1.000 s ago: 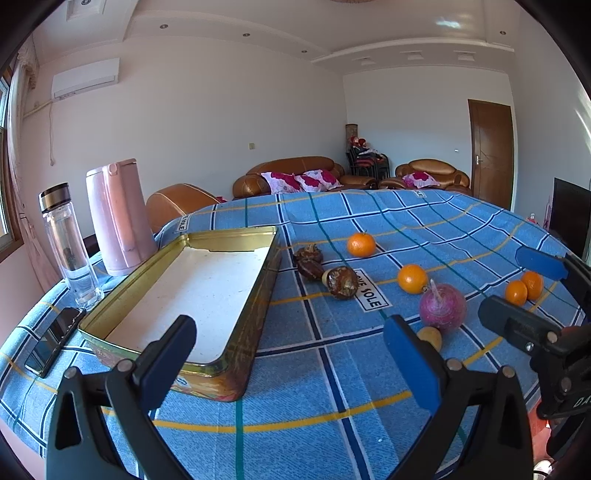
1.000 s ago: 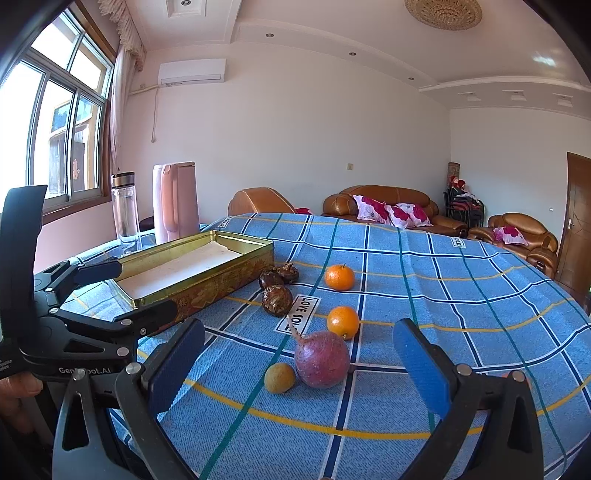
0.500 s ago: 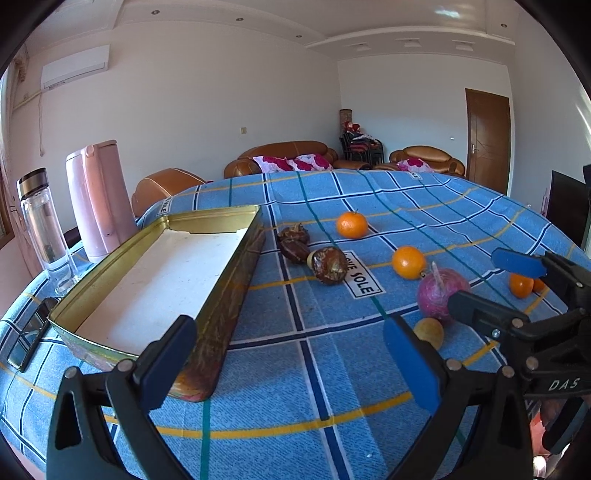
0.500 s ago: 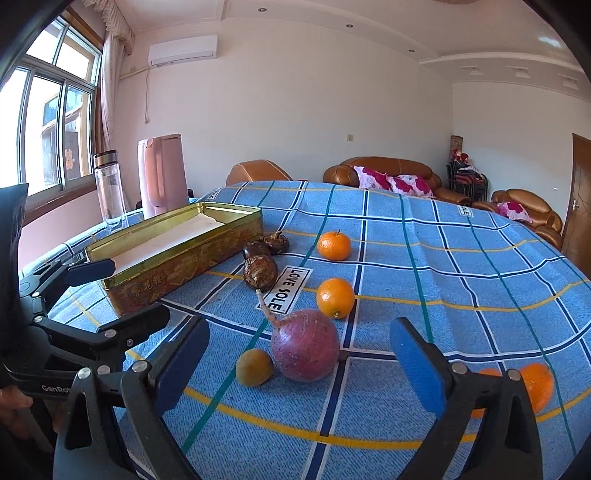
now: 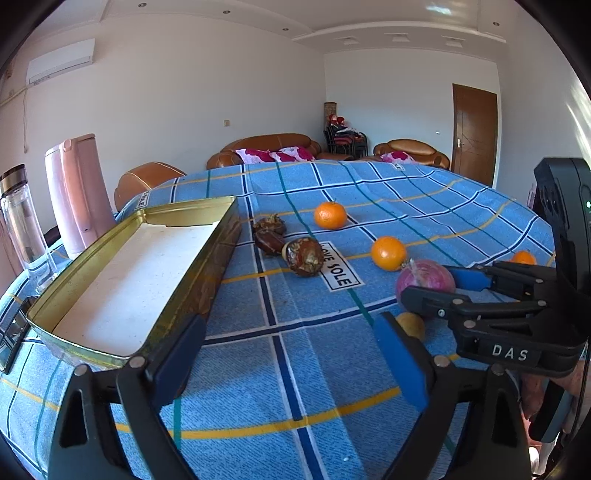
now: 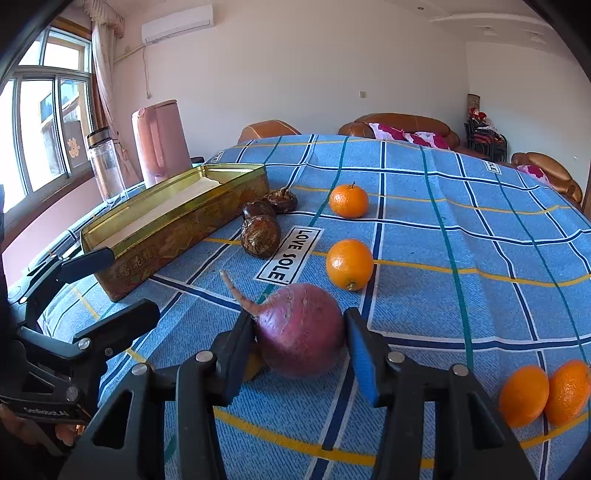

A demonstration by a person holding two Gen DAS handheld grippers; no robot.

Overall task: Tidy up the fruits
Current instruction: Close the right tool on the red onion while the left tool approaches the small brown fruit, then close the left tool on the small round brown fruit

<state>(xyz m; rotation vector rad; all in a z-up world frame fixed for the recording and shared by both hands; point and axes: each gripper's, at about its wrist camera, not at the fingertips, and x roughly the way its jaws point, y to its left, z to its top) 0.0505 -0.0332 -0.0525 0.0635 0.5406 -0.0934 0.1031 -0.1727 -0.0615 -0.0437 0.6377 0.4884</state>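
Right wrist: right gripper (image 6: 300,334) jaws closing around radish (image 6: 301,330), contact unclear | left gripper (image 5: 290,356) jaws open | tin (image 5: 122,288) empty; all fruit still on cloth

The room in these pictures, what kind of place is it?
Most likely a home living room: brown leather sofas with floral cushions stand behind a table under a blue checked cloth, and an air conditioner hangs on the wall near a curtained window.
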